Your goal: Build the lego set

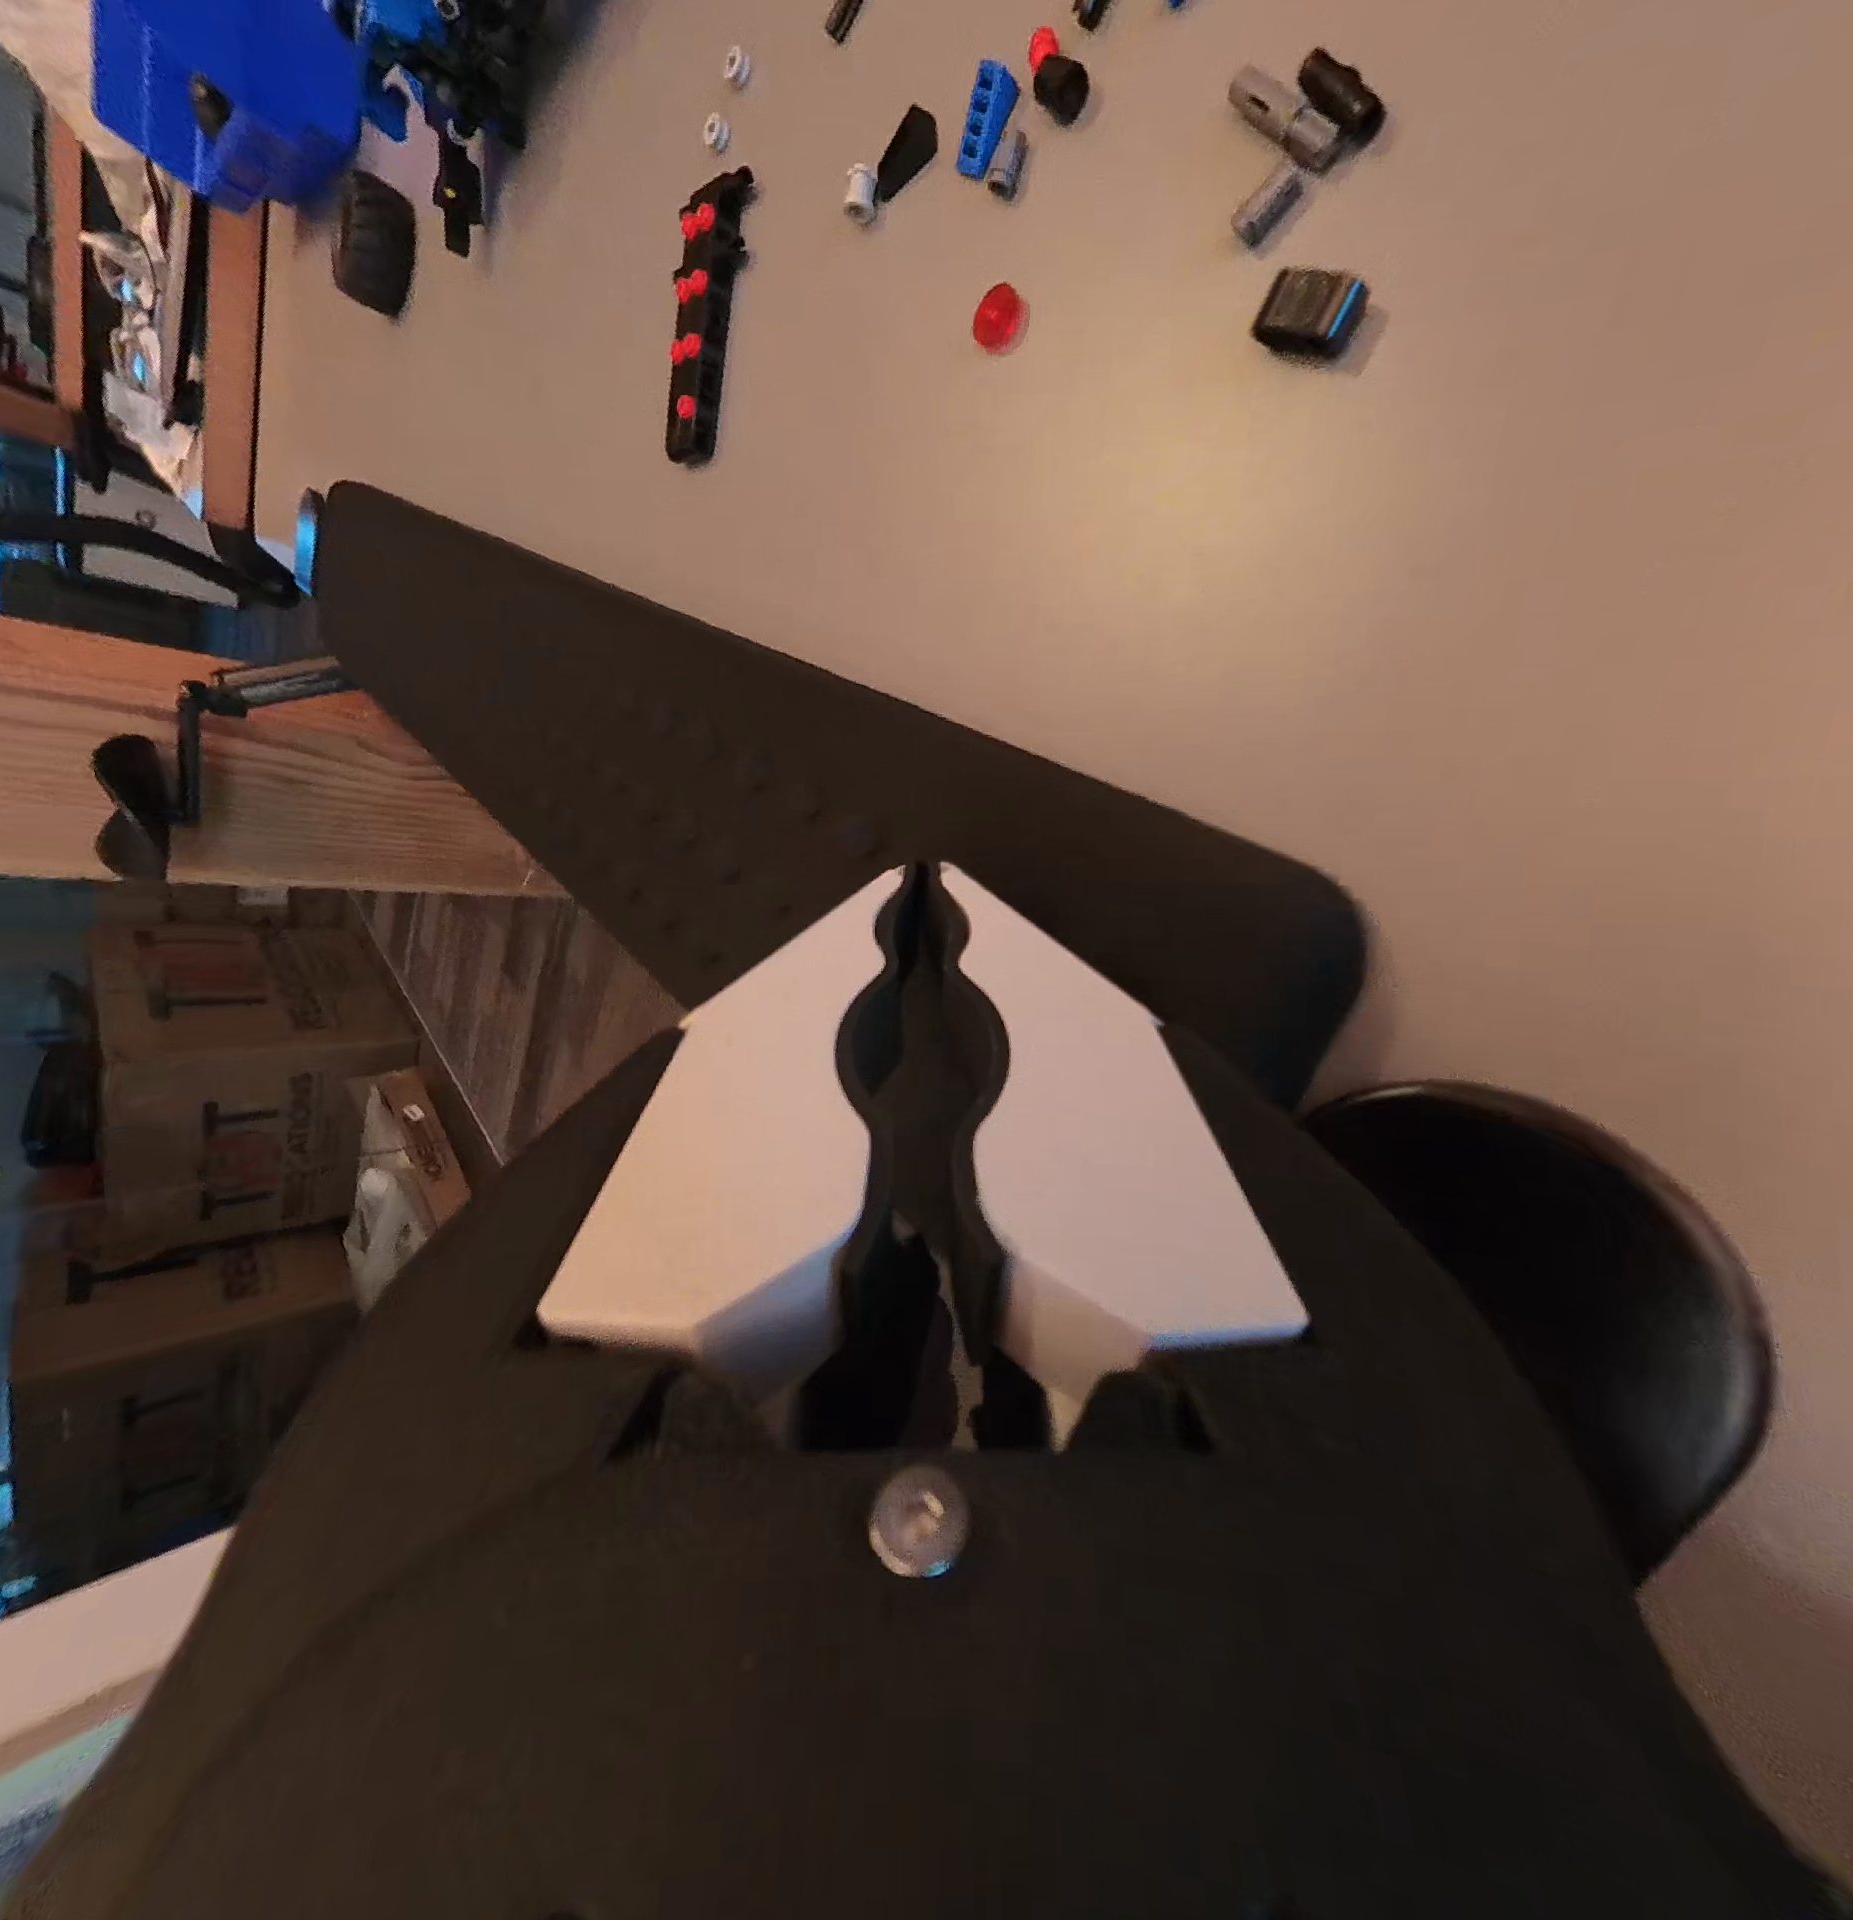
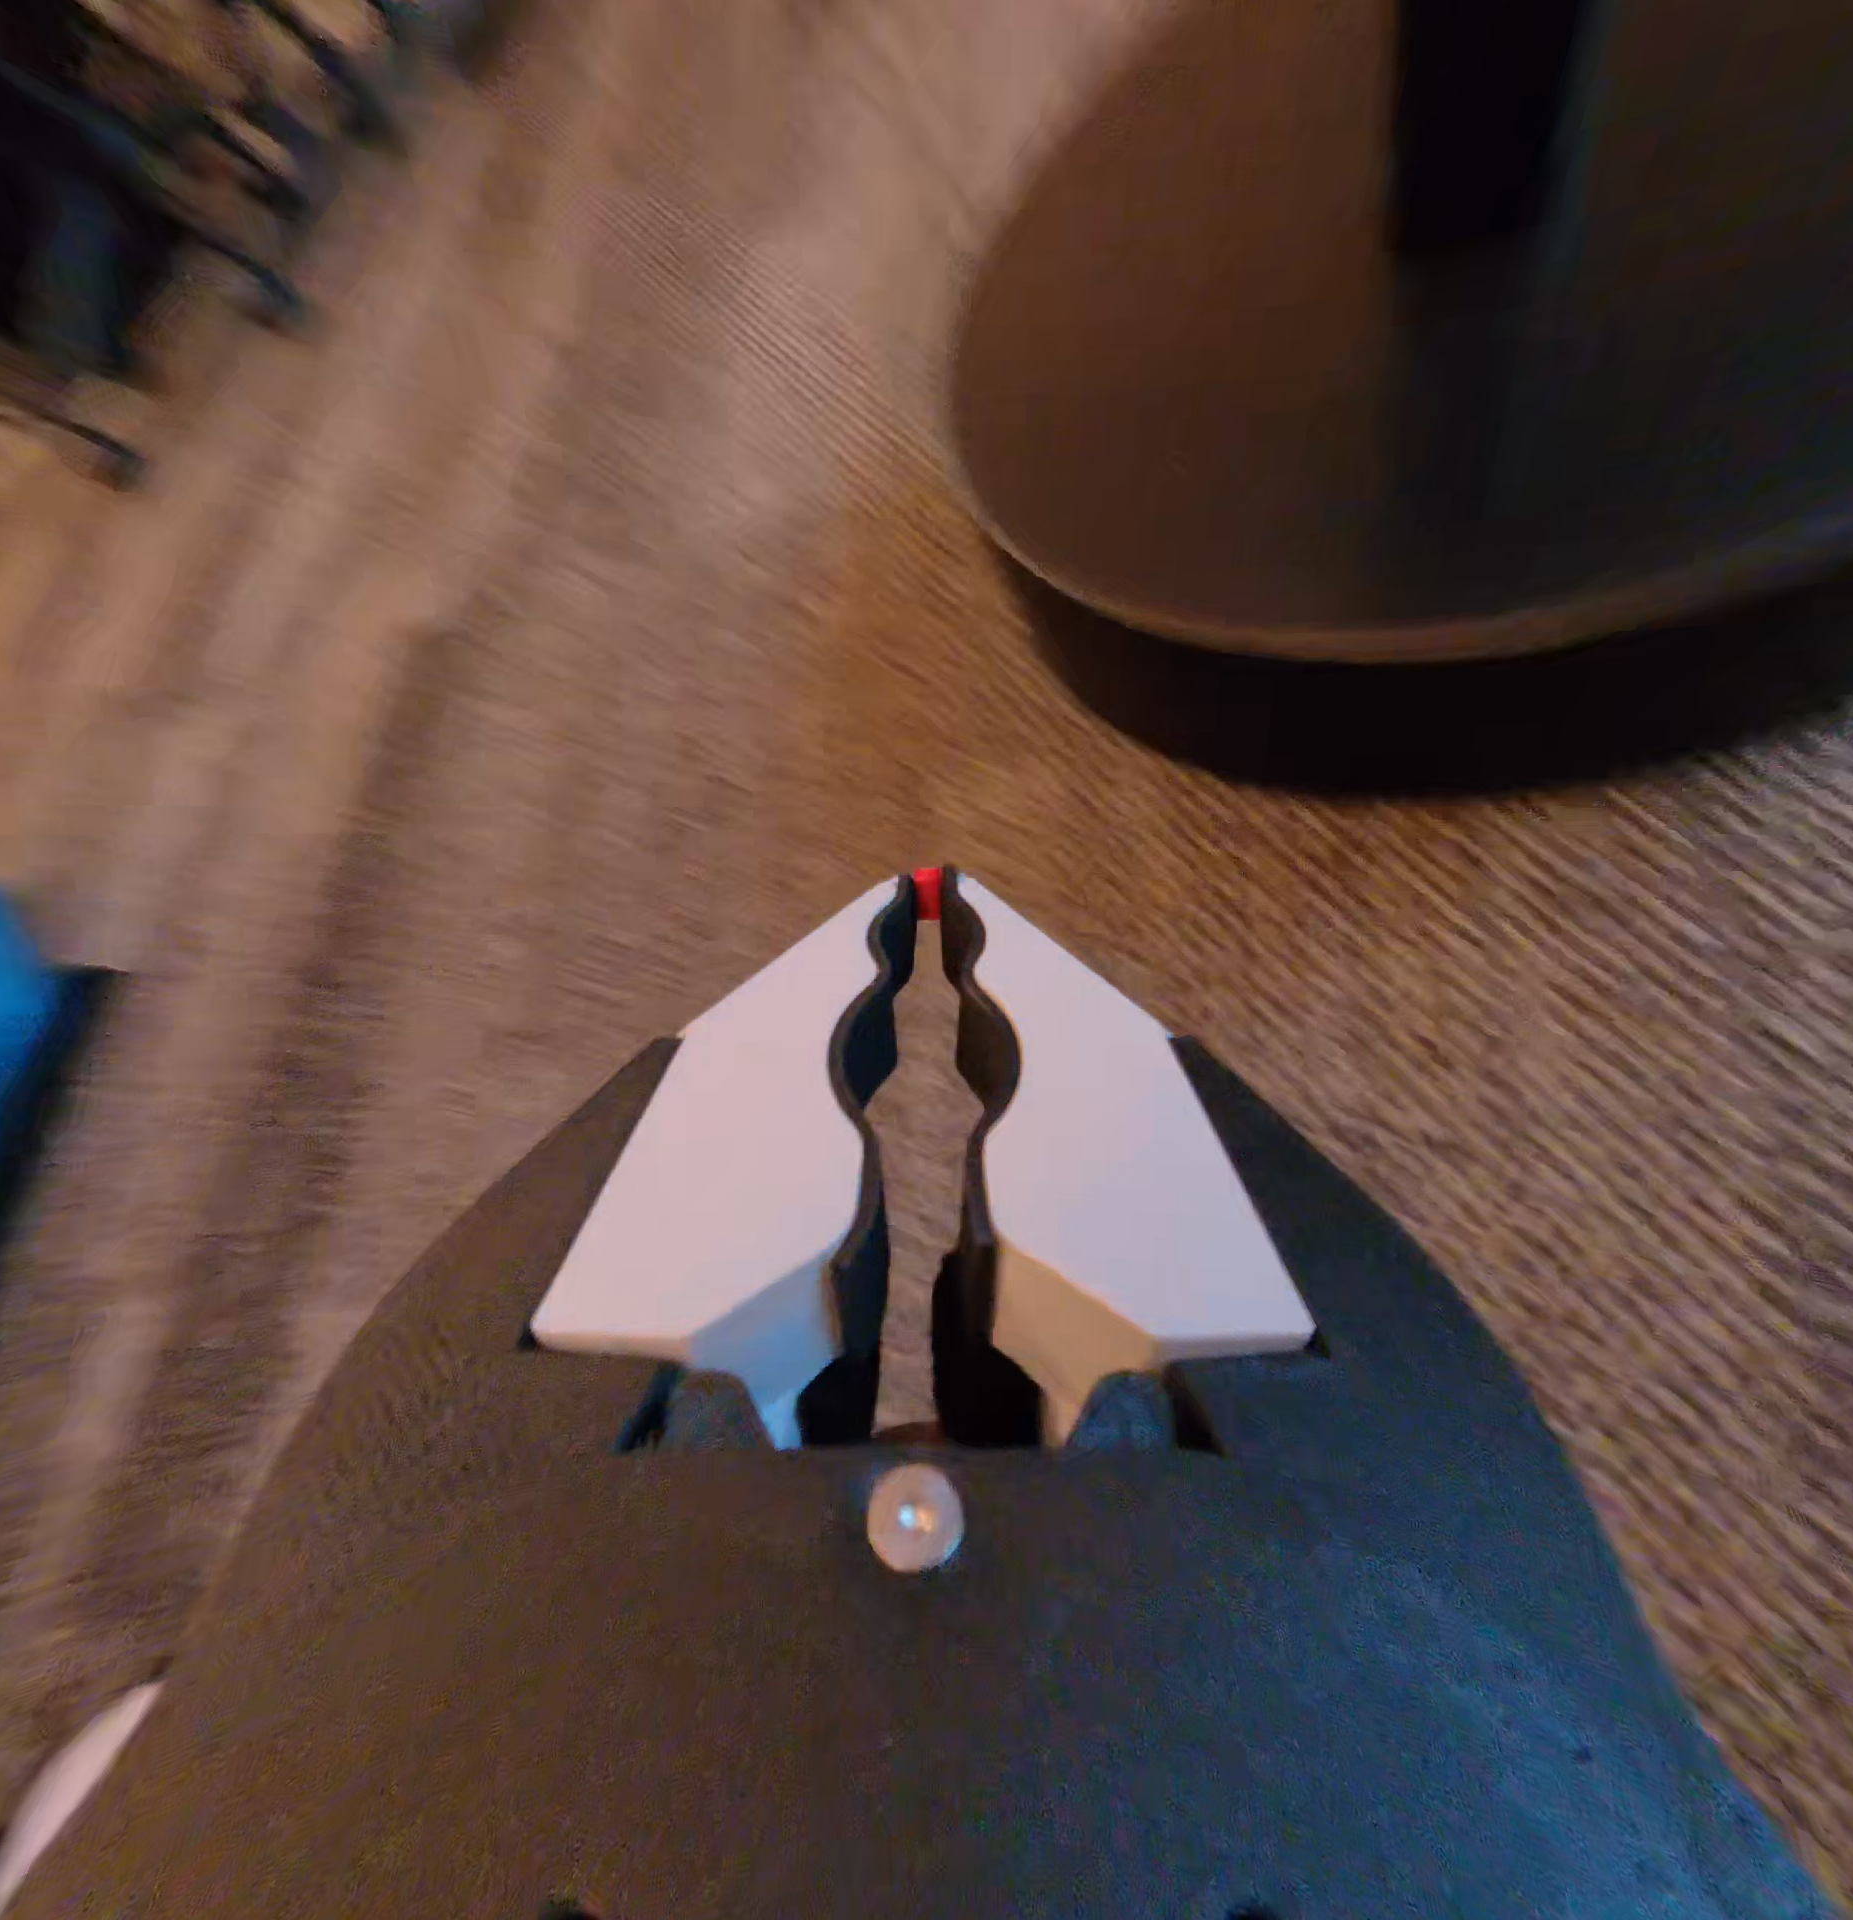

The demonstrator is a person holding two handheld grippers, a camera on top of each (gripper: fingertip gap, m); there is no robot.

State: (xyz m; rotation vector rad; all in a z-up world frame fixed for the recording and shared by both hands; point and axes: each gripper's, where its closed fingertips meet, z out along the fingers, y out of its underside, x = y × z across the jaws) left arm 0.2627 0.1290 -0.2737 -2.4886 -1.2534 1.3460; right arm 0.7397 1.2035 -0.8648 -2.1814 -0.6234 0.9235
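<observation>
In the left wrist view my left gripper (image 1: 922, 875) is shut on a long black beam (image 1: 693, 748). The beam crosses the view from upper left to right, above the beige table (image 1: 1317, 623). A round black part (image 1: 1556, 1320) shows just behind the beam's right end; I cannot tell if it is joined to it. In the right wrist view my right gripper (image 2: 928, 883) is shut on a small red piece (image 2: 928, 896) at its very tips, held over a blurred woven surface (image 2: 1317, 1039).
Loose parts lie at the table's far end: a black beam with red pins (image 1: 706, 312), a red round piece (image 1: 999, 317), a small black block (image 1: 1311, 312), grey connectors (image 1: 1280, 145), a blue brick (image 1: 989, 120), a black tyre (image 1: 373, 244) and a blue assembly (image 1: 226, 94). A round dark base (image 2: 1421, 468) fills the right view's upper right.
</observation>
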